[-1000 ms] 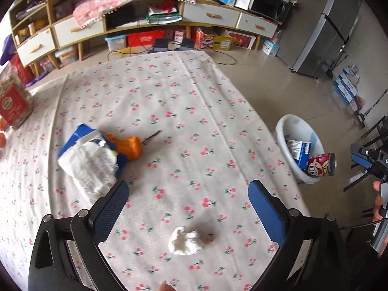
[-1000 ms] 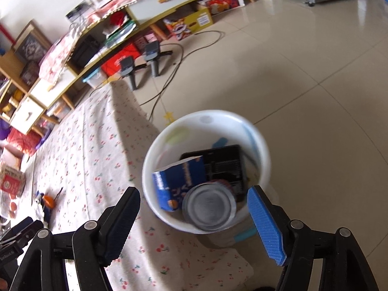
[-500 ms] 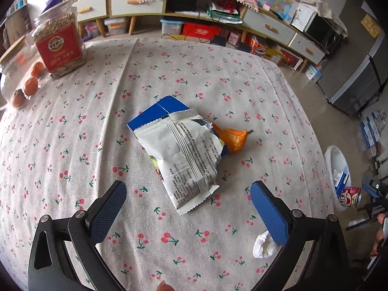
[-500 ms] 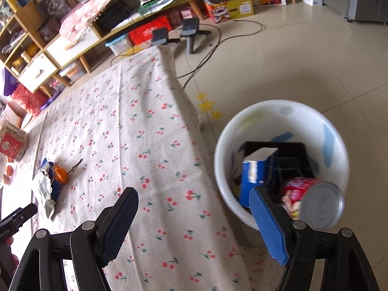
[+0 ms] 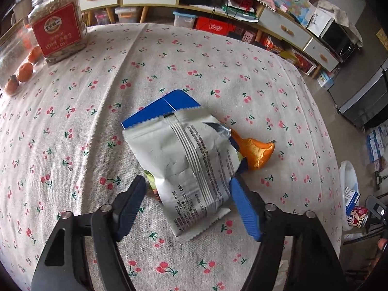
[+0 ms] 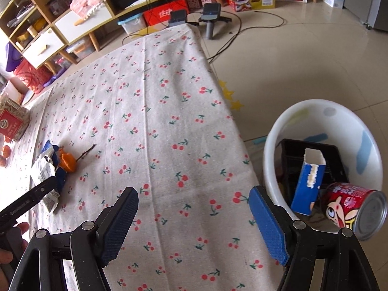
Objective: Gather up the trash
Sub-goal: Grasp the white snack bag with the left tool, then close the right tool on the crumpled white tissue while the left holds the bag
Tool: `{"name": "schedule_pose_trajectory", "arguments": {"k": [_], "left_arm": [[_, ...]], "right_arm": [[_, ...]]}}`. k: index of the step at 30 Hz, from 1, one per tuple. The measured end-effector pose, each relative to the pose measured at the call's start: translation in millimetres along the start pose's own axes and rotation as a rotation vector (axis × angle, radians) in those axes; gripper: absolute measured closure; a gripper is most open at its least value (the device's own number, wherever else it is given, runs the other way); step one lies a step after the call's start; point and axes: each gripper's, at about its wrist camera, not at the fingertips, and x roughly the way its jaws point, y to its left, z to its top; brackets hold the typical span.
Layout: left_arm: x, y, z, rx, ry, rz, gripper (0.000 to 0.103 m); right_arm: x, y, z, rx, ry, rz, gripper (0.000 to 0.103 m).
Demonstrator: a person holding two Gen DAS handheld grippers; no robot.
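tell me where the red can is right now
In the right wrist view the red can lies on its side in the white bin on the floor right of the table, beside the blue carton.

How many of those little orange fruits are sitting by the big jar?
3, at the table's left edge in the left view: one beside the jar, one nearer the camera, one nearest. More may be hidden beyond the frame's edge.

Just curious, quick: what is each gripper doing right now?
Left gripper: jaws have just been closing around the snack wrapper, not pressing yet.
Right gripper: open, empty.
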Motion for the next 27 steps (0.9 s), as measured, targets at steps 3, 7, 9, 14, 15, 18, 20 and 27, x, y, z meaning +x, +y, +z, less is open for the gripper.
{"name": "schedule_pose_trajectory", "arguments": {"k": [3,7,9,14,15,18,20,27], "left_arm": [[-4.3,4.8,-1.5,-0.013,0.003,-0.016,0.051],[-15.2,8.1,-4.6,0.000,0.005,-0.044,0.071],[-20.5,9.3,-7.4,0.014,0.005,-0.049,0.082],[-31.7,19.1,-15.3,0.014,0.019,-0.078,0.093],[-33.8,22.3,-17.0,0.012,0.019,-0.081,0.094],[-41.8,32.9,-21.2,0.004,0.019,-0.086,0.095],[-48.1,40.5,-24.3,-0.001,0.016,-0.087,0.095],[-76.8,65.5,-39.5,-0.025,0.001,-0.115,0.096]], "right_arm": [[0.0,5.1,-0.3,-0.013,-0.004,-0.001,0.023],[2.5,8.1,-3.1,-0.018,0.005,-0.003,0.023],[1.4,12.0,-5.0,-0.032,0.004,-0.006,0.023],[-4.4,22.8,-10.0,-0.075,-0.010,-0.014,0.023],[-5.6,25.8,-11.8,-0.086,-0.015,-0.017,0.023],[-7.3,34.9,-15.2,-0.114,-0.019,-0.014,0.023],[-6.2,41.4,-18.0,-0.132,-0.014,-0.007,0.023],[-0.5,69.9,-31.4,-0.203,0.029,0.069,0.023]]}}
